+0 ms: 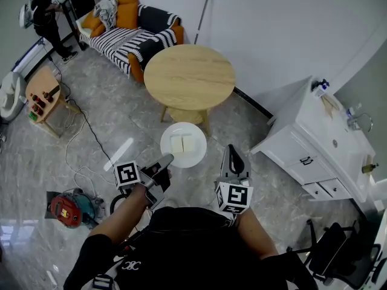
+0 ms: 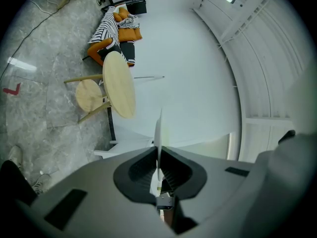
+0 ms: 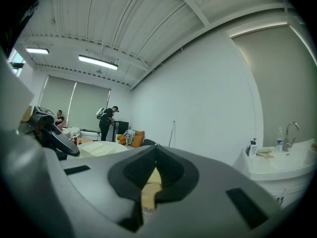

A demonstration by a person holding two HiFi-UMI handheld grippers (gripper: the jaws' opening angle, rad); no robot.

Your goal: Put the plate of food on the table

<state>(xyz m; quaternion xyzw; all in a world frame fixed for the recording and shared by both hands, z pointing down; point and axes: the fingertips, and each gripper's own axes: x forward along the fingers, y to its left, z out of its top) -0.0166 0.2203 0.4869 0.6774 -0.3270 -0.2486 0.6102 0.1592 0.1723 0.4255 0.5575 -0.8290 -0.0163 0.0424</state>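
Observation:
A white plate (image 1: 195, 156) with two pale square pieces of food (image 1: 183, 144) hangs above the floor, in front of the round wooden table (image 1: 189, 76). My left gripper (image 1: 168, 159) is shut on the plate's left rim. In the left gripper view the plate (image 2: 159, 128) shows edge-on, running up from between the closed jaws of the left gripper (image 2: 158, 151), with the table (image 2: 119, 86) beyond. My right gripper (image 1: 233, 151) floats just right of the plate, apart from it. In its own view the right gripper (image 3: 156, 148) is shut, nothing between its jaws.
A white cabinet with a sink (image 1: 314, 144) stands at the right, a black chair (image 1: 338, 246) at the bottom right. A striped sofa (image 1: 130, 38) and a person (image 1: 45, 11) are beyond the table. A small side table (image 1: 42, 98), cables and a red device (image 1: 66, 210) are at the left.

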